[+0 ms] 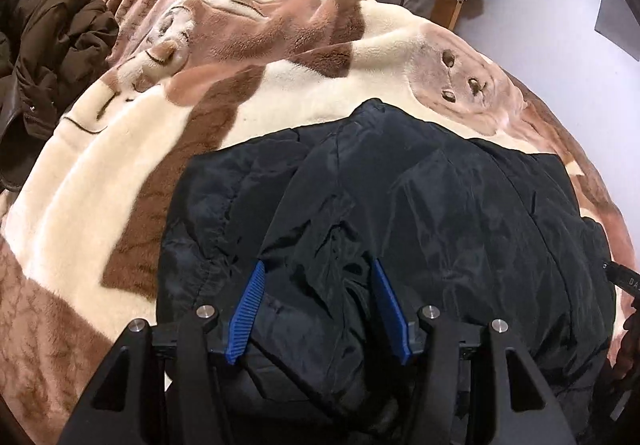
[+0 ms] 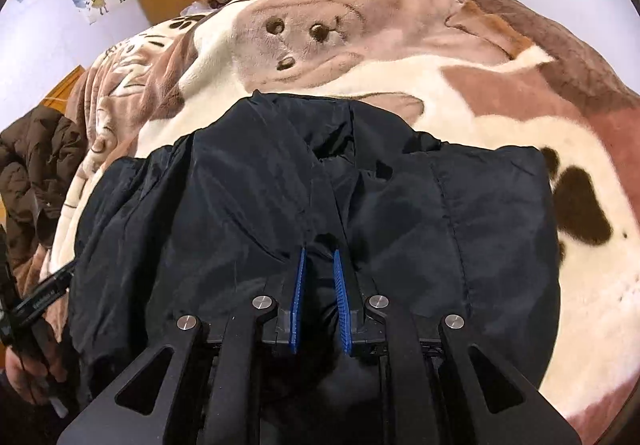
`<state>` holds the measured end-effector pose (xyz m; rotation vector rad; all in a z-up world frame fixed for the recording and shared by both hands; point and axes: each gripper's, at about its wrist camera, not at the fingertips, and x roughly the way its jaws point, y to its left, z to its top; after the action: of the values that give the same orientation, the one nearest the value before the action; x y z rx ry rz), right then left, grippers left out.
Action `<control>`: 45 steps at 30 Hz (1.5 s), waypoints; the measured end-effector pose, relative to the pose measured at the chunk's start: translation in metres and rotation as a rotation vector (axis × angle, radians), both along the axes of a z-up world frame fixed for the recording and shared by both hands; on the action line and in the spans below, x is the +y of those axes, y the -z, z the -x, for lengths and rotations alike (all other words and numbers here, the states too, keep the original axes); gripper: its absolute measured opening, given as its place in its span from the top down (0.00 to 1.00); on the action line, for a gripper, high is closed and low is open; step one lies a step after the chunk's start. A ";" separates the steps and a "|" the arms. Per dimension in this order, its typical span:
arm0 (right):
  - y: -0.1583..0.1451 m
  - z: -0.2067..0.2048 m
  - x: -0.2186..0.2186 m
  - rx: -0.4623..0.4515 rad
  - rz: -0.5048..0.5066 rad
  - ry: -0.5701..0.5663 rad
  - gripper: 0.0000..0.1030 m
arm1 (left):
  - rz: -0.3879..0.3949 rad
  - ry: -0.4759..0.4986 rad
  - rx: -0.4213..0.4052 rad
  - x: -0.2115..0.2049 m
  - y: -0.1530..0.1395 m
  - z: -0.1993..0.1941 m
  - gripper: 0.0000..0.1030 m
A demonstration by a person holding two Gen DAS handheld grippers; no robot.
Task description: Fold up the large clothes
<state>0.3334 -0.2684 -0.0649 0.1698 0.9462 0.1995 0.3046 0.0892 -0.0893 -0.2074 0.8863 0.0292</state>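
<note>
the bed point(image 1: 100, 181) carries everything here, covered by a plush cream and brown blanket point(image 2: 460, 85) with a cartoon animal face. the soft pile is the first risk: it gives under any push, so a fold pressed down on it may spring back or drag the blanket into wrinkles under the garment.

the black jacket point(image 1: 440, 205) lies at the near edge of the bed, already gathered into a rough rectangle, with a loose collar or hood part poking toward the middle of the bed. its fabric looks slick and puffy, so i judge that the layers could slide apart, or the whole bundle could slip off the near edge if it is tugged that way.

a brown coat point(image 1: 52, 37) sits heaped at the far left corner of the bed, well apart from the jacket; it looks unfolded, and it is close enough to the edge that a wide sweep could knock it.

the left gripper point(image 1: 320, 273) hangs over the jacket's near part with its fingers about half apart; fabric bulges up between them, but the blue pads do not seem to press on it, so nothing is held. closing here could pinch only the top layer.

the right gripper point(image 2: 320, 257) has its fingers only a narrow gap apart, with dark fabric visible in the gap; i see no grip, though a stray crease might snag as it lifts.
</note>
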 end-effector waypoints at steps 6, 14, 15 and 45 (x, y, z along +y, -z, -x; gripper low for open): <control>-0.043 0.052 -0.002 -0.075 -0.033 -0.018 0.63 | 0.015 -0.005 -0.028 0.000 -0.035 0.037 0.44; -0.062 0.158 -0.002 -0.083 -0.039 -0.064 0.62 | 0.028 0.049 -0.060 -0.022 -0.068 0.135 0.44; -0.061 0.168 -0.002 -0.075 -0.038 -0.068 0.62 | 0.025 0.058 -0.066 -0.025 -0.071 0.145 0.44; -0.030 0.276 -0.041 0.020 -0.024 0.015 0.51 | -0.082 0.086 -0.013 -0.048 -0.069 0.270 0.44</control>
<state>0.0571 -0.3092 -0.0347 0.2012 0.9628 0.1956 0.0349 0.0410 -0.0206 -0.0931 0.8781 -0.0163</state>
